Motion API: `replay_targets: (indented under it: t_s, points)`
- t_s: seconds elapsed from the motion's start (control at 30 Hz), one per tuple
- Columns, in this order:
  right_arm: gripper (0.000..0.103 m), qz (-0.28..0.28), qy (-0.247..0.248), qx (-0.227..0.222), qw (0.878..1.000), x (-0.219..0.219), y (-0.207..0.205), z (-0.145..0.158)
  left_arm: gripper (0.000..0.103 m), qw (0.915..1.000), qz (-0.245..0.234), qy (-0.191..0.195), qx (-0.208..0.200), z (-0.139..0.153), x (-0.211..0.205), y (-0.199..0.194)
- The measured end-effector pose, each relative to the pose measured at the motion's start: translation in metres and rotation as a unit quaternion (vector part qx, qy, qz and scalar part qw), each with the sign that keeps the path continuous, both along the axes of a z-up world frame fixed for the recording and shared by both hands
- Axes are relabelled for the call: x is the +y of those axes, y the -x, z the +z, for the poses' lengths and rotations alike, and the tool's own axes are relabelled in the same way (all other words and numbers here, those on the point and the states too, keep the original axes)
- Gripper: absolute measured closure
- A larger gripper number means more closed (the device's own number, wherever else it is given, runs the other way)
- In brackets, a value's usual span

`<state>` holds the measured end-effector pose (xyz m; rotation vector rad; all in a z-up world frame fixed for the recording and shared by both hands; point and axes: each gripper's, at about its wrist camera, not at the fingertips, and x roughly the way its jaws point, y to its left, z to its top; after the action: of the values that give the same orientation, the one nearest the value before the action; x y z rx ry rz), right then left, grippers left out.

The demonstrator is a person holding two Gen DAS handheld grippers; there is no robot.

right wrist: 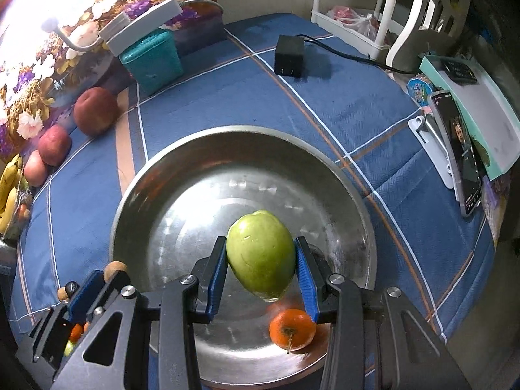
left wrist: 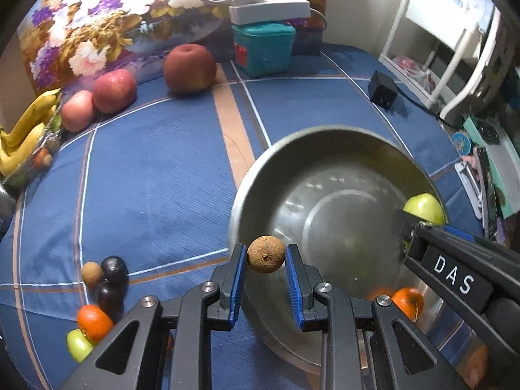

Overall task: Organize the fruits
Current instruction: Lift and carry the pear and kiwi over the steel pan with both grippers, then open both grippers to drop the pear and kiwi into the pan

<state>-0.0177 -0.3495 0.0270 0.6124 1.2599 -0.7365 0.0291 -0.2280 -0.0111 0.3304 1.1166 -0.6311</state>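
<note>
Hovering above bowl rim [left wrist: 256, 175]: left tool [left wrist: 266, 256] gripping longan [left wrist: 266, 253].

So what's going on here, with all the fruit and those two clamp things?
A person is sorting fruit with a handheld gripper in each hand. The left gripper pinches a small brown fruit at the rim of a metal bowl. The right gripper holds a green fruit over the bowl, where one orange already lies. Red apples, bananas and a small fruit pile remain on the blue cloth.
</note>
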Motion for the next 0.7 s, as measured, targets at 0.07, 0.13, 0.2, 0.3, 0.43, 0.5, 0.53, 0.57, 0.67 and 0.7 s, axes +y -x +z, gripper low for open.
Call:
replay_targets:
  t_s: [0.07,0.13,0.2,0.3,0.43,0.5,0.53,0.57,0.67,0.7]
  points:
    - [0.061,0.001,0.0,0.001,1.0,0.0,0.001,-0.001,0.076,1.0,-0.003,-0.001,0.001,-0.002,-0.001,0.002]
    - [0.061,0.002,-0.003,0.002,1.0,0.0,0.001,-0.002,0.076,1.0,-0.004,-0.003,0.001,-0.004,0.0,0.003]
    - [0.061,0.003,-0.006,0.007,1.0,0.0,0.002,-0.005,0.076,1.0,-0.004,-0.005,0.003,-0.004,-0.001,0.003]
    - [0.061,0.006,-0.013,0.013,1.0,0.0,0.0,-0.011,0.076,1.0,-0.005,-0.005,0.005,-0.006,-0.001,0.003]
    - [0.061,0.007,-0.019,0.015,1.0,0.001,0.0,-0.014,0.076,0.9999,-0.007,-0.006,0.008,-0.007,-0.001,0.003]
    - [0.061,0.007,-0.017,0.015,1.0,0.002,0.0,-0.014,0.076,0.9999,-0.008,-0.007,0.01,-0.008,-0.002,0.003]
    - [0.061,0.008,-0.015,0.015,1.0,0.002,0.0,-0.013,0.076,0.9999,-0.009,-0.007,0.01,-0.008,-0.002,0.003]
    - [0.061,0.008,-0.013,0.013,1.0,0.002,0.0,-0.011,0.076,0.9999,-0.009,-0.007,0.01,-0.008,-0.002,0.003]
    - [0.061,0.01,-0.011,0.011,1.0,0.002,0.0,-0.009,0.076,0.9999,-0.01,-0.008,0.011,-0.007,-0.001,0.004]
    - [0.061,0.01,-0.012,0.01,1.0,0.002,-0.001,-0.009,0.076,0.9999,-0.01,-0.007,0.012,-0.007,-0.001,0.004]
